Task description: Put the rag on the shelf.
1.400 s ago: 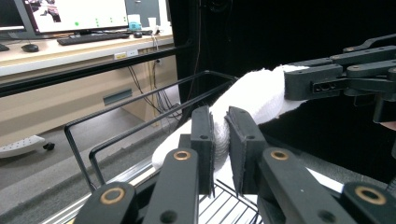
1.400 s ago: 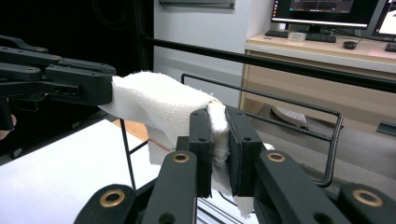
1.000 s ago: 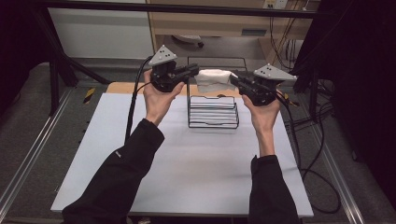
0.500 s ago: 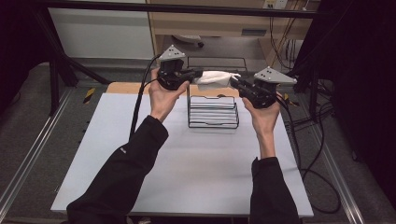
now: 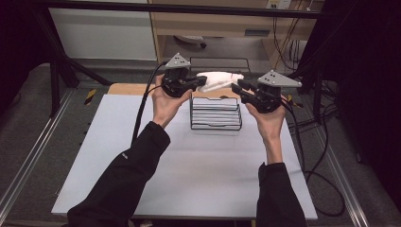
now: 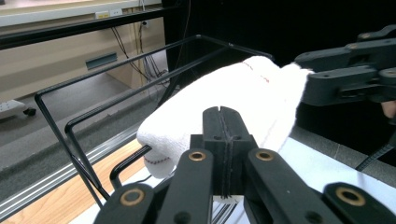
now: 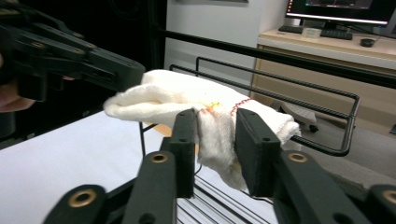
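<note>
High view: both forearms reach forward over the white counter (image 5: 198, 170), hands raised at the wire rack (image 5: 215, 113). The left tool (image 5: 197, 82) points right, the right tool (image 5: 238, 88) points left, and the white cloth (image 5: 218, 79) hangs between them above the rack's back edge, its long axis running left to right. Compared with a second ago, the left hand sits slightly higher and the cloth looks drawn out thinner.

Left gripper view: the left tool's (image 6: 222, 154) jaws are pressed together, clamped on the near end of the cloth (image 6: 233, 102), which stretches away over the rack's (image 6: 116, 84) top bars toward the right tool (image 6: 317, 84).

Right gripper view: the right tool's (image 7: 215, 149) jaws have just been opening; they stand apart with a fold of the cloth (image 7: 187, 100) hanging loosely between them, its far end running over the rack (image 7: 299, 93) to the left tool (image 7: 126, 72).
</note>
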`<state>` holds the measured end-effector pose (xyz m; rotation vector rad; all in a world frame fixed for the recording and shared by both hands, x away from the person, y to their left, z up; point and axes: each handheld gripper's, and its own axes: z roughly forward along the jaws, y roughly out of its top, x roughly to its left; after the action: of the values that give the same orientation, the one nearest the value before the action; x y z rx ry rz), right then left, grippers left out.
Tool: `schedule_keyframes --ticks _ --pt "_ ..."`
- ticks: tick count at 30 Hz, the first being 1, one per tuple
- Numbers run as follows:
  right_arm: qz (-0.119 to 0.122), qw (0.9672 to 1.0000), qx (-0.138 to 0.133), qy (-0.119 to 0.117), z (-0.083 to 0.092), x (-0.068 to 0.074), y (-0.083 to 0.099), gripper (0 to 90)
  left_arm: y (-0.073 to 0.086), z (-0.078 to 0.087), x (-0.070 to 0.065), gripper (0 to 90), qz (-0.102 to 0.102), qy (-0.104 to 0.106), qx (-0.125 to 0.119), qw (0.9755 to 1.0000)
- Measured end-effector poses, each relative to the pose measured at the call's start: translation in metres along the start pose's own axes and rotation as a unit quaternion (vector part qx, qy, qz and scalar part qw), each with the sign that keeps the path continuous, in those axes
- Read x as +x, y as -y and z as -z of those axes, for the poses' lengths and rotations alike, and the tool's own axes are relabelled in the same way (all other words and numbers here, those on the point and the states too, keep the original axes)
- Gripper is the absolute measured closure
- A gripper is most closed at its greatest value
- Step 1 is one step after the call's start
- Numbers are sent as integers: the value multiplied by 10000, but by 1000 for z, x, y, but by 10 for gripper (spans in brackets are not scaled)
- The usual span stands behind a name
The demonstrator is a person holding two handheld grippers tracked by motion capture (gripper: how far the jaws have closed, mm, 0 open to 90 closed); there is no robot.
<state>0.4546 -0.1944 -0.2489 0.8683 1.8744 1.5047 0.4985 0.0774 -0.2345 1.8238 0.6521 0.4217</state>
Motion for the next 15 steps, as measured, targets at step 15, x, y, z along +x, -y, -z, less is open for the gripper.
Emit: schedule_keyframes --ticks 15 --pt "-144 9990 385 -151 -13 5 -1 888 15 -3 -1 898 -166 -21 172 9997"
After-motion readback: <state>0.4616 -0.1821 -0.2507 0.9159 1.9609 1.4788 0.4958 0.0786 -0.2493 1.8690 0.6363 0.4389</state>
